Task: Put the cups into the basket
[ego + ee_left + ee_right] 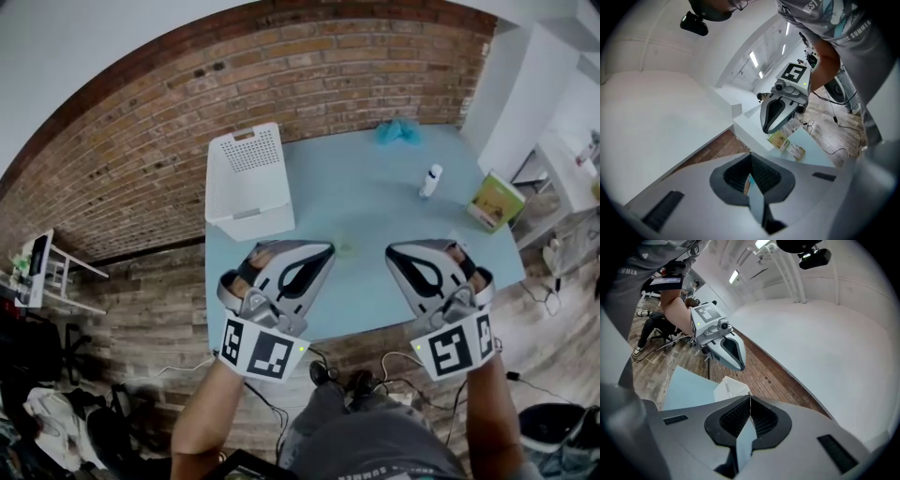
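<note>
Left gripper (324,250) and right gripper (394,251) hover over the table (375,202), jaws closed, empty. The shirt (843,23) reads "SUMMER"; print on the box (495,201) is illegible.

The left tongs (323,251) and right tongs (396,253) share one build: a smooth pale grey shell, rounded and tapering, with a black rim framing dark, finely ribbed pads (736,418). At the near end of each sits a marker cube (255,349) with black-and-white squares and a small green light (301,349). The person wears a grey short-sleeved T-shirt (834,18) with teal and white print.
</note>
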`<state>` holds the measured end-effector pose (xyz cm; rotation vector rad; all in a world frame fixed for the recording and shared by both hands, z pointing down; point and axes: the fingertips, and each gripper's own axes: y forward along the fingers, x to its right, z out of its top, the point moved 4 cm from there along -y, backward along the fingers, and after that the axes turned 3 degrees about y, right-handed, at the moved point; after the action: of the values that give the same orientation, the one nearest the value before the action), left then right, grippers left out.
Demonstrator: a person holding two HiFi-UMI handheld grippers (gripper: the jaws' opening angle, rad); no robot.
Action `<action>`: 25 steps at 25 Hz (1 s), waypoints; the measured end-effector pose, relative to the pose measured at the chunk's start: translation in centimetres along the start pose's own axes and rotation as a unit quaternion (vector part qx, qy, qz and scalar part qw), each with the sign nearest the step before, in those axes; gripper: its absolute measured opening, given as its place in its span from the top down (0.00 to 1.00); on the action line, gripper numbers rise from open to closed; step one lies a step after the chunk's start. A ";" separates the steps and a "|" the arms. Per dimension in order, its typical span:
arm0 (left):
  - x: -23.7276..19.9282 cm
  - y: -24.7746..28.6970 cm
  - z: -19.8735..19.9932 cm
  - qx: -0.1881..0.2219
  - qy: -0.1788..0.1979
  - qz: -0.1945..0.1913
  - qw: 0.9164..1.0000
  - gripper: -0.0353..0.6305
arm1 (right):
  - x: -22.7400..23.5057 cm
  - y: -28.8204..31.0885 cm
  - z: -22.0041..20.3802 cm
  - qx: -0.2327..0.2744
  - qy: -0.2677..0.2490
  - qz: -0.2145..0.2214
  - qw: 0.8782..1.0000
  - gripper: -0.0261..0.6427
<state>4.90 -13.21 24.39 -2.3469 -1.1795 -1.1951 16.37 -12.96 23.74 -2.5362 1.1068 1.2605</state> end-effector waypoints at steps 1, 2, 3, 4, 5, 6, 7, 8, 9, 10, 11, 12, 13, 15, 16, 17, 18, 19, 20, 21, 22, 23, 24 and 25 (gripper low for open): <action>-0.4 -0.1 -0.2 0.005 0.000 0.000 1.000 0.95 | 0.1 0.4 0.2 -0.003 -0.001 -0.003 1.000 0.94; -0.8 -0.2 -0.5 0.010 0.002 -0.001 1.000 0.95 | 0.2 0.8 0.5 -0.007 -0.001 -0.007 1.000 0.94; -1.1 -0.3 -0.7 0.015 0.003 -0.004 1.000 0.95 | 0.2 1.1 0.7 -0.012 -0.002 -0.010 1.000 0.94; -1.3 -0.5 -1.0 0.020 0.004 -0.006 1.000 0.95 | 0.2 1.4 0.9 -0.016 -0.003 -0.013 1.000 0.94; -1.6 -0.6 -1.3 0.025 0.005 -0.008 1.000 0.95 | 0.2 1.7 1.1 -0.021 -0.004 -0.016 1.000 0.94; -1.9 -0.8 -1.7 0.029 0.005 -0.008 1.000 0.95 | 0.2 1.9 1.4 -0.024 -0.004 -0.020 0.999 0.94; -2.2 -0.9 -2.0 0.033 0.004 -0.008 0.999 0.95 | 0.3 2.2 1.6 -0.028 -0.004 -0.024 0.999 0.94; -2.5 -1.0 -2.3 0.038 0.003 -0.008 0.999 0.95 | 0.3 2.4 1.8 -0.032 -0.004 -0.028 0.999 0.94; -2.7 -1.0 -2.6 0.042 0.001 -0.009 0.999 0.95 | 0.3 2.5 1.9 -0.036 -0.004 -0.030 0.999 0.94; -2.8 -1.1 -2.8 0.045 0.000 -0.010 0.999 0.95 | 0.2 2.6 2.0 -0.039 -0.004 -0.032 0.999 0.94; -2.8 -1.0 -2.9 0.048 0.000 -0.012 0.999 0.95 | 0.0 2.8 2.0 -0.043 -0.003 -0.033 0.999 0.94; -2.8 -1.0 -3.1 0.051 -0.001 -0.015 0.999 0.95 | 0.0 2.9 2.1 -0.046 -0.003 -0.034 0.998 0.94; -2.8 -1.0 -3.2 0.054 -0.002 -0.017 0.998 0.95 | -0.1 3.1 2.1 -0.050 -0.002 -0.035 0.998 0.94; -2.7 -0.9 -3.3 0.058 -0.003 -0.022 0.998 0.95 | -0.2 3.3 2.1 -0.053 -0.001 -0.035 0.998 0.94; -2.7 -0.9 -3.4 0.059 -0.003 -0.024 0.998 0.95 | -0.2 3.5 2.0 -0.055 0.000 -0.035 0.998 0.94; -2.7 -0.9 -3.5 0.060 -0.003 -0.026 0.998 0.95 | -0.2 3.7 2.0 -0.056 0.001 -0.035 0.998 0.94; -2.7 -0.8 -3.6 0.060 -0.004 -0.027 0.998 0.95 | -0.2 3.9 1.8 -0.057 0.002 -0.035 0.998 0.94; -2.7 -0.8 -3.9 0.060 -0.005 -0.027 0.998 0.95 | -0.2 4.2 1.7 -0.059 0.004 -0.035 0.998 0.94; -2.8 -0.8 -4.2 0.060 -0.007 -0.027 0.998 0.95 | -0.2 4.5 1.6 -0.059 0.005 -0.033 0.998 0.94; -2.9 -0.8 -4.5 0.058 -0.010 -0.027 0.998 0.95 | -0.2 4.9 1.4 -0.060 0.006 -0.032 0.998 0.94; -2.9 -0.6 -4.9 0.056 -0.012 -0.028 0.998 0.95 | -0.2 5.3 1.2 -0.060 0.007 -0.030 0.998 0.94; -3.0 -0.5 -5.2 0.054 -0.014 -0.029 0.998 0.95 | -0.2 5.7 1.0 -0.060 0.008 -0.028 0.998 0.94; -3.0 -0.3 -5.5 0.051 -0.015 -0.030 0.998 0.95 | -0.2 6.1 0.7 -0.060 0.010 -0.025 0.998 0.94; -2.9 -0.1 -5.8 0.049 -0.016 -0.030 0.998 0.95 | -0.3 6.4 0.3 -0.060 0.012 -0.022 0.998 0.94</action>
<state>0.63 -17.89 25.76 -2.2804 -1.2982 -1.0971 11.88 -17.39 25.12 -2.6524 1.0023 1.3275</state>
